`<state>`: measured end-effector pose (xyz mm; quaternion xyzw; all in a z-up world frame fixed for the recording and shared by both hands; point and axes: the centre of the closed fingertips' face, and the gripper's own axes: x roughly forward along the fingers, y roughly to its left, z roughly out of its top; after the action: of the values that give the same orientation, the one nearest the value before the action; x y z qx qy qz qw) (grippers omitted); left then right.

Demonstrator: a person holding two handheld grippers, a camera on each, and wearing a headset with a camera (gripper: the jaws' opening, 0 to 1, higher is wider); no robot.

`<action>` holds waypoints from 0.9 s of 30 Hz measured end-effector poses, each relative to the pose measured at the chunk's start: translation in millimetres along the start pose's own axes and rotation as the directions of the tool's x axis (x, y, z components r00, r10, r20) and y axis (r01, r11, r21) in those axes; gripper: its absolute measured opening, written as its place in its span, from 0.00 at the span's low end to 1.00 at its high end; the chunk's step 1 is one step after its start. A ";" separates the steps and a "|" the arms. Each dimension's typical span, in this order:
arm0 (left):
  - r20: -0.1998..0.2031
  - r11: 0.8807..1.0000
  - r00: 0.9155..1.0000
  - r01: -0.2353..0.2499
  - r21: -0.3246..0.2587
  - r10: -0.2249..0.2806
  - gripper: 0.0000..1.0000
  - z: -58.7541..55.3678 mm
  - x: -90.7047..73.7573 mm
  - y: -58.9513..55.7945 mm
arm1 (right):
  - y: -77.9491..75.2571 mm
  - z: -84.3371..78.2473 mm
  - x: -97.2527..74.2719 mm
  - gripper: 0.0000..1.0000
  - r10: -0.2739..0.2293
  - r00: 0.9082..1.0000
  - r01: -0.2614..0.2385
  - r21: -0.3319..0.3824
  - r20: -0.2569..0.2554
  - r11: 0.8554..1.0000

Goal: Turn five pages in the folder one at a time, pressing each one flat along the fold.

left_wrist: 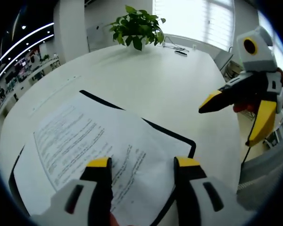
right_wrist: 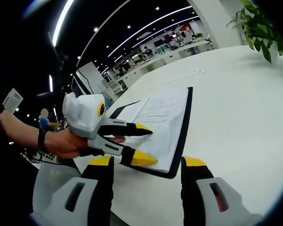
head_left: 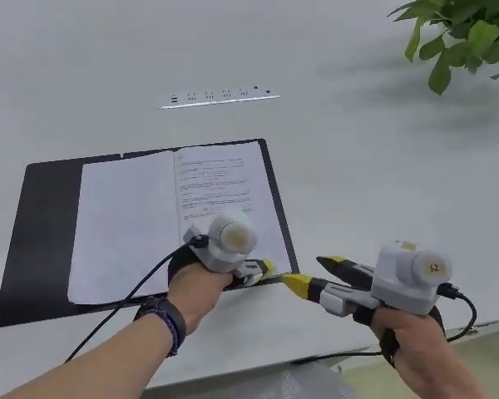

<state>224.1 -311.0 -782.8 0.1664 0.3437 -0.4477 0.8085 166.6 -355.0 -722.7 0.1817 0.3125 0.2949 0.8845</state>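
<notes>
A black folder (head_left: 41,241) lies open on the white table. Its left page (head_left: 125,224) is blank and its right page (head_left: 216,191) carries printed text. My left gripper (head_left: 264,270) hovers open over the lower right corner of the printed page (left_wrist: 85,141), with nothing between its jaws (left_wrist: 142,164). My right gripper (head_left: 303,271) is open just off the folder's right edge (right_wrist: 183,127), near the table's front, pointing toward the left gripper (right_wrist: 146,143). In the left gripper view the right gripper (left_wrist: 226,127) hangs open above bare table.
A leafy green plant (head_left: 466,37) stands at the far right of the table (head_left: 358,166). A socket strip (head_left: 220,97) is set into the tabletop beyond the folder. The table's front edge runs just under both hands. Cables trail from both grippers.
</notes>
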 end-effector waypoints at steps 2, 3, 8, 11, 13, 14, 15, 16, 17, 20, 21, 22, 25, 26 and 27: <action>0.003 1.000 1.000 0.001 -0.008 -0.001 0.50 -0.1 -0.9 1.1 | -2.3 6.8 9.4 0.54 0.008 1.000 -0.008 0.006 0.008 1.000; 0.005 1.000 1.000 0.002 -0.011 -0.001 0.50 -0.3 -1.6 1.0 | -3.7 10.7 14.8 0.54 0.011 1.000 -0.011 0.009 0.013 1.000; 0.017 0.999 1.000 0.000 -0.033 0.001 0.47 -1.5 -3.9 2.5 | -7.0 26.7 37.5 0.51 0.035 0.998 -0.037 0.056 0.049 0.998; 0.020 0.999 1.000 -0.007 -0.043 0.008 0.46 -2.7 -5.8 3.6 | -6.9 30.5 49.8 0.50 0.059 0.996 -0.064 0.088 0.060 0.994; 0.022 0.999 1.000 -0.014 -0.052 0.015 0.44 -3.6 -7.0 4.7 | -7.2 30.9 59.8 0.50 0.081 0.995 -0.086 0.109 0.056 0.990; 0.025 0.998 1.000 -0.015 -0.058 0.016 0.44 -3.9 -7.6 4.8 | -8.2 30.1 65.1 0.50 0.086 0.995 -0.092 0.117 0.049 0.989; 0.026 0.998 1.000 -0.015 -0.059 0.017 0.44 -4.3 -8.2 4.8 | -9.3 29.7 68.2 0.50 0.086 0.995 -0.092 0.122 0.047 0.988; 0.027 0.998 0.999 -0.016 -0.061 0.018 0.44 -4.8 -8.7 4.8 | -9.1 29.0 71.8 0.50 0.091 0.995 -0.096 0.136 0.043 0.986; 0.028 0.998 0.999 -0.016 -0.066 0.017 0.44 -5.4 -9.6 4.3 | -9.4 29.1 74.1 0.50 0.093 0.995 -0.099 0.146 0.044 0.984; 0.028 0.998 1.000 -0.010 -0.069 0.012 0.44 -6.5 -11.0 3.5 | -7.2 31.6 78.1 0.48 0.102 0.993 -0.109 0.164 0.053 0.980; 0.027 0.998 1.000 -0.007 -0.070 0.009 0.44 -7.2 -11.9 3.1 | -7.2 31.9 78.8 0.46 0.103 0.993 -0.111 0.168 0.055 0.980; 0.027 0.997 1.000 -0.004 -0.072 0.006 0.45 -7.6 -12.6 2.8 | -6.8 31.8 79.1 0.45 0.104 0.993 -0.112 0.172 0.054 0.979; 0.024 0.996 1.000 0.002 -0.090 0.000 0.45 -9.5 -16.7 1.8 | -7.1 30.5 78.6 0.36 0.109 0.993 -0.116 0.181 0.050 0.977; 0.023 0.994 1.000 0.002 -0.108 0.001 0.46 -10.2 -18.8 1.9 | -6.3 31.2 77.6 0.33 0.108 0.993 -0.116 0.179 0.054 0.977; 0.027 0.993 1.000 0.007 -0.122 -0.004 0.47 -9.6 -20.6 0.7 | -6.3 32.1 75.8 0.30 0.108 0.992 -0.117 0.182 0.059 0.976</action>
<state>213.2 -292.5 -775.1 0.1099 0.3602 -0.4304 0.8203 238.1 -316.0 -736.0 0.2876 0.3059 0.3096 0.8531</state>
